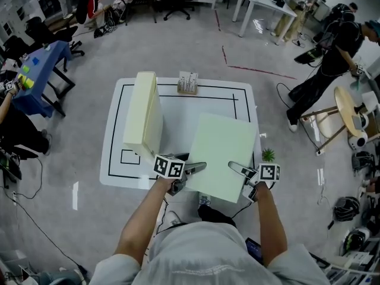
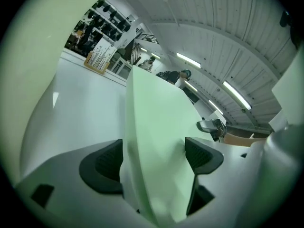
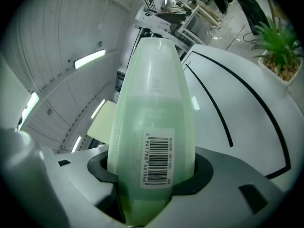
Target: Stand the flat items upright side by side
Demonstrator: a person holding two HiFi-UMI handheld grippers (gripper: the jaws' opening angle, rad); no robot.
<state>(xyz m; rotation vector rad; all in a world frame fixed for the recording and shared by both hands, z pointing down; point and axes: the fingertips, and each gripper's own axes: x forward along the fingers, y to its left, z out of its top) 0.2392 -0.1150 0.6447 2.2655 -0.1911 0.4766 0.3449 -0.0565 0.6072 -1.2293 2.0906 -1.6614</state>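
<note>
Fingers (image 2: 102, 166) of L gripper (image 1: 199, 167) and R gripper (image 1: 236, 168) are both clamped on the near edge of a pale green flat plastic case (image 1: 222, 150), held tilted over the white table (image 1: 178, 103) near edge. Pale yellow flat box (image 1: 142, 114) stands upright twd left edge. Judged: case's slot lies just right of it, L gripper nearer.
</note>
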